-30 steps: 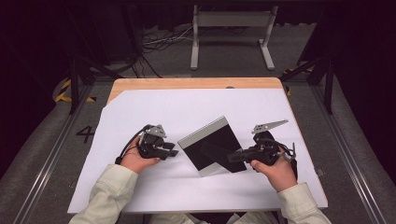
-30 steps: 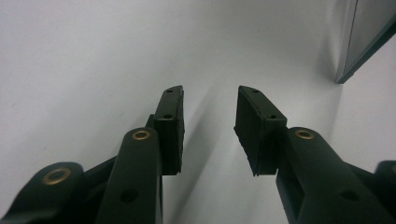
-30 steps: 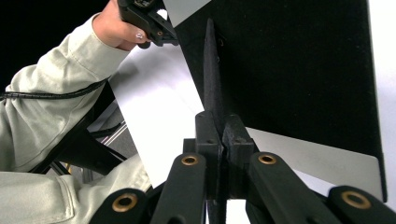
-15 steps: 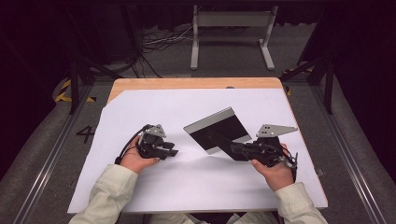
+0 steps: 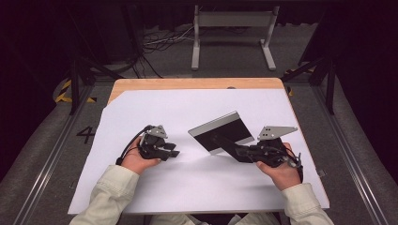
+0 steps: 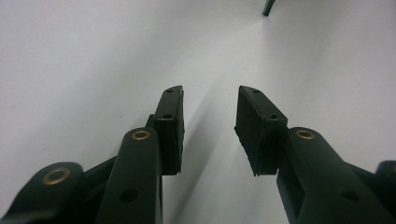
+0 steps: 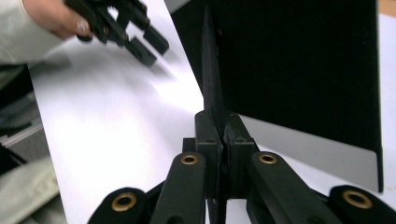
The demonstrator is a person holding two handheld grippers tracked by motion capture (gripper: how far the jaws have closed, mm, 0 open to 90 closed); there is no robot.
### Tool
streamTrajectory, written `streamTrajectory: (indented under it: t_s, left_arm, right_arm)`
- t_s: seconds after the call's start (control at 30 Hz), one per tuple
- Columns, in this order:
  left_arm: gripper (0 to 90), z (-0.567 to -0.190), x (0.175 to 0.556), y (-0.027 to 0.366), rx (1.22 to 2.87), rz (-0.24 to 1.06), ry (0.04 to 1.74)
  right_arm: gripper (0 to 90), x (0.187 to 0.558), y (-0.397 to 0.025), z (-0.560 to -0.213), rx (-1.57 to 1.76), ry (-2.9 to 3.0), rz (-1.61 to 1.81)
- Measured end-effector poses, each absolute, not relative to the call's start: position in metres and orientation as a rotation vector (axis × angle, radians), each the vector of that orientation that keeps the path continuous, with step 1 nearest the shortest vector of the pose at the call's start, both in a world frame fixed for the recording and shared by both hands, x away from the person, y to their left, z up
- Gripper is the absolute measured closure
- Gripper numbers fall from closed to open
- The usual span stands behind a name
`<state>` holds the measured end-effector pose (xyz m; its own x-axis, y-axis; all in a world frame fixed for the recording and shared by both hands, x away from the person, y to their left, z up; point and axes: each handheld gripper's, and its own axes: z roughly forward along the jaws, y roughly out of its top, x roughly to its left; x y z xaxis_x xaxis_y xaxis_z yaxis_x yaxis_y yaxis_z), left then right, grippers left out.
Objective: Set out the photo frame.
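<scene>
We note the right gripper [image 5: 237, 151] clamped on the near edge of the dark panel [image 5: 220, 135]; in the right gripper view its jaws are pressed together on the thin black edge [image 7: 211, 93], which rises straight out from between them. The panel extends forward and to the left of that gripper, tilted, its grey face upward and its far side raised off the white sheet [image 5: 187, 183]. The left gripper [image 5: 171, 151] rests low over the sheet, well apart from the panel, which lies to its right; in the left gripper view its jaws stand apart with bare white sheet [image 6: 93, 56] between them.
</scene>
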<state>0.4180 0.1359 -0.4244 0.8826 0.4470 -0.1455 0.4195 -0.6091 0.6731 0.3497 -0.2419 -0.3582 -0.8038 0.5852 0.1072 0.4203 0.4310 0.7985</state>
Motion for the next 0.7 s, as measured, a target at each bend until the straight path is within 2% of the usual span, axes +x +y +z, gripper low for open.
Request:
streamTrajectory:
  t_s: [0.7]
  left_arm:
    - [63.0, -0.4233, 0.4209, 0.1297, 2.306, 0.040, 0.600]
  right_arm:
    - [87.1, 0.3400, -0.2441, -0.3643, 0.770, 2.682, 1.007]
